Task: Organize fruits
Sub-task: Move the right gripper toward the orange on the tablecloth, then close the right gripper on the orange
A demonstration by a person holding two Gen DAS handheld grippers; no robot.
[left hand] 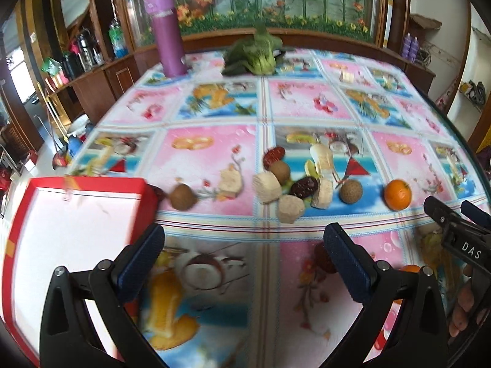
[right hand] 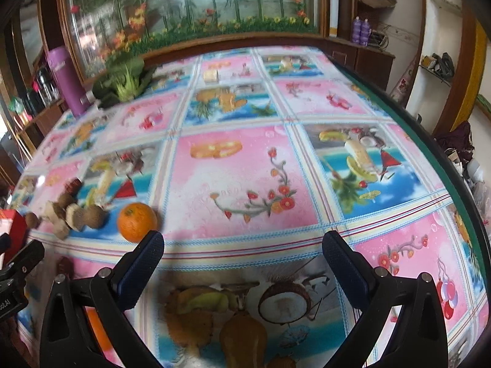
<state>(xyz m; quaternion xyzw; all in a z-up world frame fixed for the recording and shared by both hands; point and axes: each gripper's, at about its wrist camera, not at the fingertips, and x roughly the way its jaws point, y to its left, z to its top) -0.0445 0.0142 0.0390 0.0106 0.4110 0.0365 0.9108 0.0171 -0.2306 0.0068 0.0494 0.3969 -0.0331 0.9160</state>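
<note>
Left gripper: fingers spread wide, nothing between them, held low over the flowered tablecloth at the bottom of the left wrist view.

Red box, white inside, fills the lower left of that view; its near right edge lies just beside the left finger.

Fruit sits in a loose row across the middle of the frame, above and beyond the fingertips, apart from them. From left: a brown round longan near the box corner; then a cluster at centre of pale beige chunks, a second longan, dark red dates and a pale peeled piece, some touching each other. Right of the cluster, a third longan alone, then an orange.

Far end of the table: purple flask upper left, leafy green vegetable at top centre.

Right gripper: fingers likewise wide apart and empty. In the right wrist view the orange lies just above the left fingertip, very close; touching or not, cannot tell. The longan and chunk cluster lies further left, at mid-left of the frame. The stretch of cloth straight ahead between the fingers is bare.

Frames are blurred.
</note>
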